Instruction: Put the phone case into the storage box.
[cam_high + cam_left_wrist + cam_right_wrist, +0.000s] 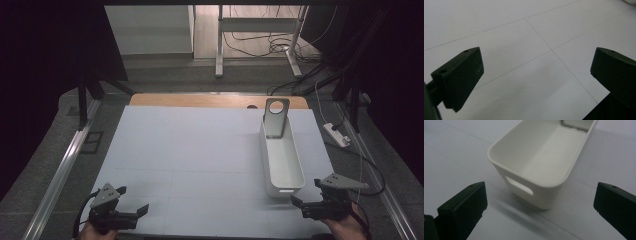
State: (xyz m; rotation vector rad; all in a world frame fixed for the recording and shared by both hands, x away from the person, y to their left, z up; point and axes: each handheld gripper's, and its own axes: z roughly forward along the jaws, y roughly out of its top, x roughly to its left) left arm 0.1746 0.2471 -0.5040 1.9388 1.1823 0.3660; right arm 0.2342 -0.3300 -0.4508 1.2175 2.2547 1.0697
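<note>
Right gripper (539,212) spread, white oblong bin (541,162)

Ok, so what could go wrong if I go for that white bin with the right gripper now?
The metal piece leans on the bin's far end; a nudge could tip it. The bin looks light and otherwise empty, so the right gripper, open and close to its near end, might push it along the table rather than grasp it. The left gripper sits too far away to steady it.

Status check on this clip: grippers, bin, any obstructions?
Left gripper open, empty, low over the white mat. Right gripper open, empty, facing the white bin, not touching. Grey ring-topped piece leaning in the bin's far end. Nothing between.
</note>
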